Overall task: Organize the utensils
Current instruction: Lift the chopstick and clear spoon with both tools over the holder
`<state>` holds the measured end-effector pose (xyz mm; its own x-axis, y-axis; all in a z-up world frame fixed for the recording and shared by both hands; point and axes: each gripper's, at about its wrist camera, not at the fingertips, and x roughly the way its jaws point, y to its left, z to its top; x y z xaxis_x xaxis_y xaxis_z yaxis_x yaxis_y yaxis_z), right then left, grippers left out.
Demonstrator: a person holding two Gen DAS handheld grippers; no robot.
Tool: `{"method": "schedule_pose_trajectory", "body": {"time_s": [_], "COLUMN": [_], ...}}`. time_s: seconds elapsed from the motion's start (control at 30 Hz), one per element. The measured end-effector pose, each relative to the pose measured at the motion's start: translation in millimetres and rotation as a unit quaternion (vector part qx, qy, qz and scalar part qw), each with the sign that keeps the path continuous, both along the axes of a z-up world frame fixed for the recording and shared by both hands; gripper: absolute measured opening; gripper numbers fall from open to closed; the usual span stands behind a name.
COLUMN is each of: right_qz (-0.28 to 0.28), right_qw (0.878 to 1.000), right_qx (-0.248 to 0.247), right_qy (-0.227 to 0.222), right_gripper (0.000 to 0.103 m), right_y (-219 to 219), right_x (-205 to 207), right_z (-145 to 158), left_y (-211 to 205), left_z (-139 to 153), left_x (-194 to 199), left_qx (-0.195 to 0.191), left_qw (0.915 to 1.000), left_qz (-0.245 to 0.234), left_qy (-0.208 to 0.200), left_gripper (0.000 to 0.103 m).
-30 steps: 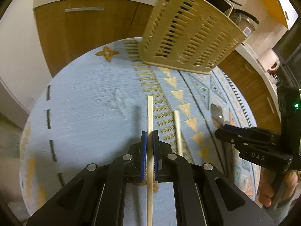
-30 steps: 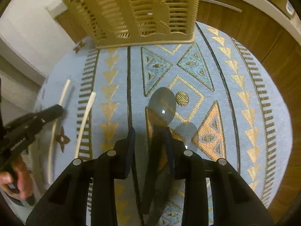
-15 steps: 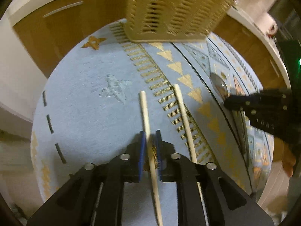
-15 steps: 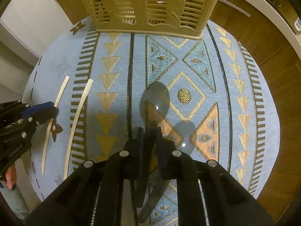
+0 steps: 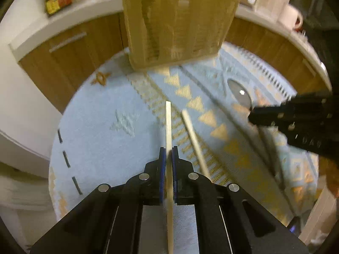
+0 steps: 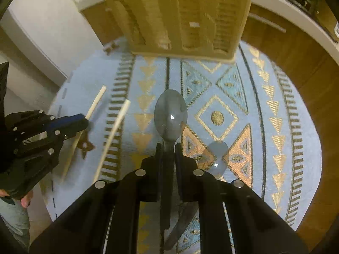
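Utensils are in both claws now: my left claw (image 5: 167, 154) is clamped on one chopstick (image 5: 168, 124), and my right claw (image 6: 169, 148), wide open a second ago, has closed on the grey spoon (image 6: 170, 114) at its neck. Both pieces look lifted, so I judge the carry to the slatted caddy (image 5: 178, 21) is next. The second chopstick (image 5: 192, 139) and second spoon (image 6: 217, 158) lie on the desk (image 6: 275, 148) just beside them.

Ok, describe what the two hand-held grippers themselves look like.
Both are matte black, angular, two-fingered, with round silver bolt heads. The left hand-held gripper has blue pads inside its fingers. The right hand-held gripper looks the same shape; white lettering marks its side. No cables visible.
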<state>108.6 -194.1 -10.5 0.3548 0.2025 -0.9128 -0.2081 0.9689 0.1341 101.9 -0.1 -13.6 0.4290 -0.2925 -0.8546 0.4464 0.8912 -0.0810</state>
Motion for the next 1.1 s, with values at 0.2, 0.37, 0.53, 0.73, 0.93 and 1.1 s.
{"method": "schedule_pose_trajectory", "body": {"time_s": [0.2,0.37,0.53,0.73,0.93,1.1], "right_qz": [0.004,0.006,0.003,-0.010,-0.030,-0.050], "right_qw": [0.996,0.985,0.963,0.943,0.932,0.930], "right_qx": [0.042,0.067,0.088,0.103,0.089,0.067], "right_qy": [-0.075,-0.161,-0.254,-0.317,-0.350,-0.359], "right_gripper": [0.010,0.010,0.010,0.010,0.010,0.010], "right_y": [-10,-13,-6,-12,-22,-33], "right_x": [-17,-25,-27,-18,8,31], "right_z": [44,89,130,173,195,194], "left_y": [8,4,4,-1,-15,-27], "left_z": [51,96,134,174,196,192], "left_x": [-10,-15,-8,4,31,58], "left_qx": [-0.070,-0.142,-0.187,-0.221,-0.237,-0.245], "left_qw": [0.9945,0.9763,0.9559,0.9295,0.9023,0.8898], "left_qz": [0.022,0.018,0.034,0.052,0.064,0.082], "left_qy": [-0.074,-0.163,-0.224,-0.291,-0.354,-0.376], "left_gripper": [0.004,0.004,0.004,0.004,0.004,0.004]}}
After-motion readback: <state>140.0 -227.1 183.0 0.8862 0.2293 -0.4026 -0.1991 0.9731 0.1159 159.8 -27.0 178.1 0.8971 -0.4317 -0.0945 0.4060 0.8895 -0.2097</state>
